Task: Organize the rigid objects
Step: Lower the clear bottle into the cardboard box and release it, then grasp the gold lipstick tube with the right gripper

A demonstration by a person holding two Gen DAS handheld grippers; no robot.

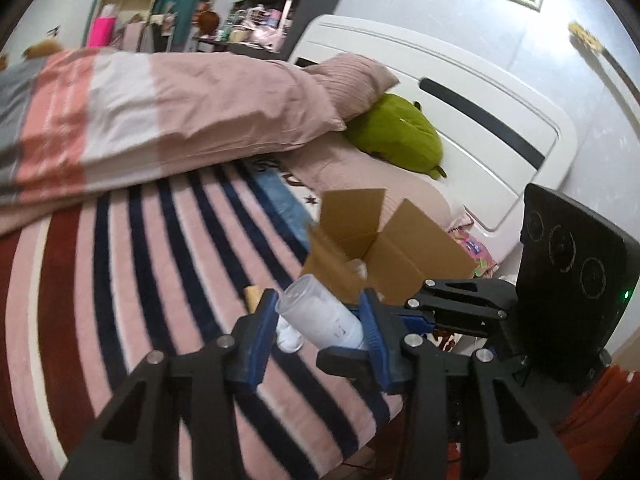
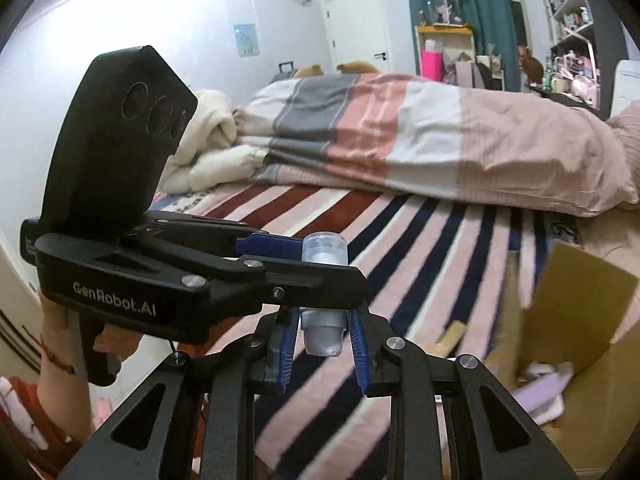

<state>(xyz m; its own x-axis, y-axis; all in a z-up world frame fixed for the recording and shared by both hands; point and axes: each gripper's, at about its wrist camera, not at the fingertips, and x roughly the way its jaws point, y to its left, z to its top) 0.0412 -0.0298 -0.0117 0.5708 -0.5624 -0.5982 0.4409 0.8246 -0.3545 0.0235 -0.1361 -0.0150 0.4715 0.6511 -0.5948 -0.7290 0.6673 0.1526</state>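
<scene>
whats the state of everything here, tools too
bottle: capped, tilted, held off the bed
left tool: shut on the bottle's body
right tool: shut on the bottle's lower end
cardboard box: flaps open, items already inside
door: closed

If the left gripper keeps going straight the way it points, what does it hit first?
Probably the cardboard box: it sits just beyond the left gripper and the bottle it holds, though depth is uncertain.
</scene>
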